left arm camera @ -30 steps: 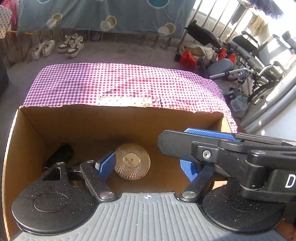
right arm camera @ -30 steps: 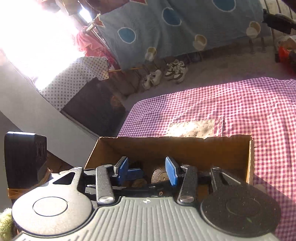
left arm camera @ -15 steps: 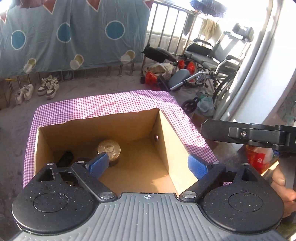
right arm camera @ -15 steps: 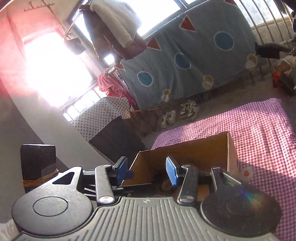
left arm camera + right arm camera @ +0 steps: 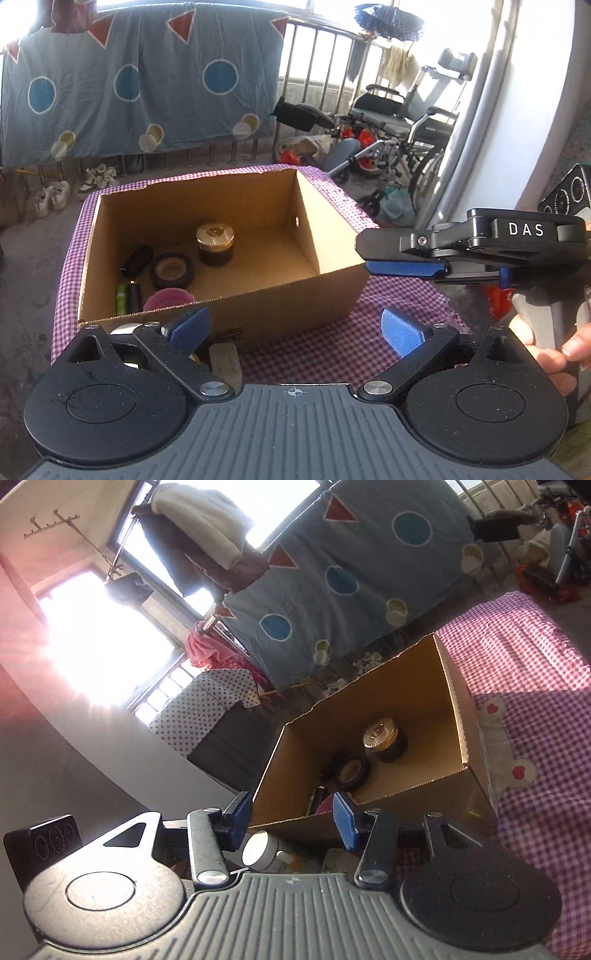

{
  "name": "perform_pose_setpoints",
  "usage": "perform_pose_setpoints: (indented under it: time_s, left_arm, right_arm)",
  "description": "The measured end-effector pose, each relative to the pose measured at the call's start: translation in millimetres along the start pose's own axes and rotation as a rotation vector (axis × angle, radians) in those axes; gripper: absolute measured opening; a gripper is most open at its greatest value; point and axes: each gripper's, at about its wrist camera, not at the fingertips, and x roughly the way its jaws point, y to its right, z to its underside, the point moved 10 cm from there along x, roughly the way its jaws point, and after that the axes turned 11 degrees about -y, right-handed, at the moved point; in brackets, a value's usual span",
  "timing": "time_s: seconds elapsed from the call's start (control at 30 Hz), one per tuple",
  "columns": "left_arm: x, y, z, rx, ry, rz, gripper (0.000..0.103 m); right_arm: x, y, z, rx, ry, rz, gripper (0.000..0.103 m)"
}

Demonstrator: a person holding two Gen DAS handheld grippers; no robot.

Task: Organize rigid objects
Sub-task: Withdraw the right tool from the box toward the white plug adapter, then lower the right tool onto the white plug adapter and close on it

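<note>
An open cardboard box (image 5: 295, 284) stands on a purple checked cloth. Inside it are a dark jar with a gold lid (image 5: 215, 245), a black tape roll (image 5: 171, 270), a black object (image 5: 137, 258), a green and a black cylinder (image 5: 127, 297) and a pink round thing (image 5: 168, 300). The jar (image 5: 384, 738) and tape roll (image 5: 352, 771) also show in the right wrist view. My left gripper (image 5: 295, 328) is open and empty, above the box's near wall. My right gripper (image 5: 291, 818) is open and empty; it also shows at the right in the left wrist view (image 5: 406, 267).
A white-capped bottle (image 5: 260, 851) and other small items lie in front of the box, partly hidden by the grippers. The checked cloth (image 5: 517, 672) extends right of the box. Shoes, wheelchairs (image 5: 399, 122) and a hanging blue sheet are behind.
Both grippers have pulled up and back out of the box. The gold-lidded jar stays in the box. The left jaws stand wider apart than before.
</note>
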Motion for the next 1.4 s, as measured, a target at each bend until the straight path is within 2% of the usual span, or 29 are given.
perform_pose_setpoints:
  time_s: [0.23, 0.37, 0.57, 0.63, 0.8, 0.93, 1.03, 1.1, 1.17, 1.4]
  left_arm:
    - [9.3, 0.4, 29.5, 0.018, -0.036, -0.029, 0.099]
    - [19.6, -0.3, 43.0, 0.054, -0.051, -0.074, 0.099]
    - [30.4, -1.8, 58.2, 0.095, -0.004, -0.121, 0.099]
    - [36.8, -0.3, 64.4, 0.093, -0.012, -0.132, 0.099]
    - [45.5, 3.4, 74.7, 0.087, 0.017, -0.110, 0.098]
    - [57.5, 3.6, 77.1, 0.104, 0.011, -0.142, 0.090]
    - [62.2, -0.9, 77.5, 0.107, 0.013, -0.173, 0.080]
    - [64.5, -6.8, 77.6, 0.093, 0.013, -0.193, 0.078]
    - [67.6, -17.1, 76.6, 0.061, 0.006, -0.208, 0.070]
    - [73.1, -30.7, 75.4, 0.021, 0.000, -0.193, 0.061]
  right_arm:
    - [13.2, 1.0, 32.1, 0.029, -0.039, 0.014, 0.051]
    - [19.7, 5.8, 46.3, 0.043, -0.063, 0.027, 0.051]
    - [26.8, 23.4, 60.0, 0.082, -0.077, 0.053, 0.051]
    - [28.8, 28.5, 63.3, 0.094, -0.082, 0.061, 0.051]
    - [36.3, 41.0, 72.0, 0.114, -0.114, 0.094, 0.051]
    - [48.9, 46.1, 74.7, 0.133, -0.142, 0.098, 0.050]
    - [60.2, 44.3, 73.9, 0.129, -0.162, 0.096, 0.047]
    - [70.3, 43.0, 71.6, 0.125, -0.176, 0.091, 0.046]
    - [81.5, 41.3, 68.3, 0.127, -0.189, 0.080, 0.046]
    - [119.3, 44.8, 54.8, 0.153, -0.232, 0.061, 0.042]
